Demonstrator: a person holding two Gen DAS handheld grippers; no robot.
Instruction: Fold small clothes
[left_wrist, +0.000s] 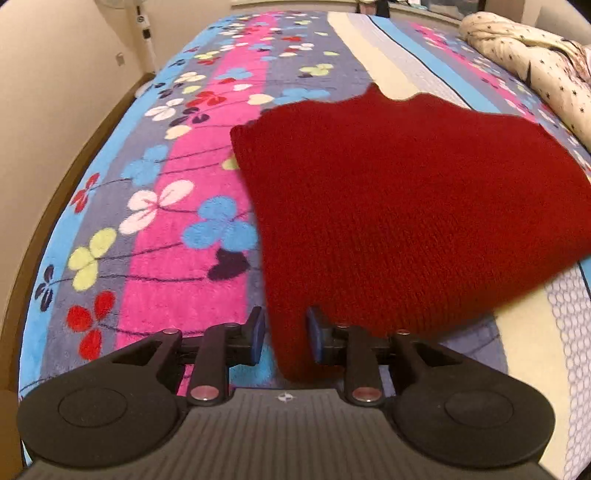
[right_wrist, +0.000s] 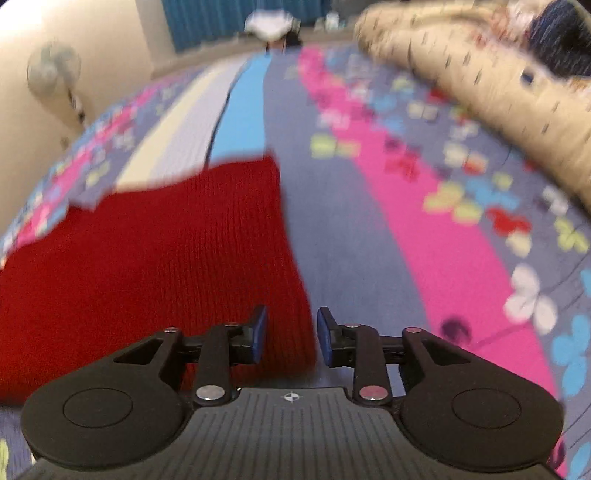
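Lying flat on the striped, flower-printed blanket (left_wrist: 155, 206) is one red knitted garment (left_wrist: 406, 206), the only piece of clothing to fold in either view. The left wrist camera is sharp: it shows the knit's ribbed texture, a notched far edge against a cream stripe, and the garment's near left corner running down between the fingers of the left gripper (left_wrist: 286, 338). Its jaws stand apart, the blue pads on either side of that corner, and no pad is pressed into the cloth. This view alone shows the wooden bed edge (left_wrist: 74, 173) along the left.

The right wrist view is blurred. It shows the garment's opposite side, with the right edge of the knit reaching down between the fingers of the right gripper (right_wrist: 290, 338); those jaws are also apart, the right pad over bare blanket. Only here does a standing fan (right_wrist: 55, 74) appear by the wall, and a blue curtain (right_wrist: 207, 18) beyond the bed.

Both cameras catch one crumpled cream quilt with dark specks (left_wrist: 532, 55) at the far right. Two grippers, four blue pads in all.
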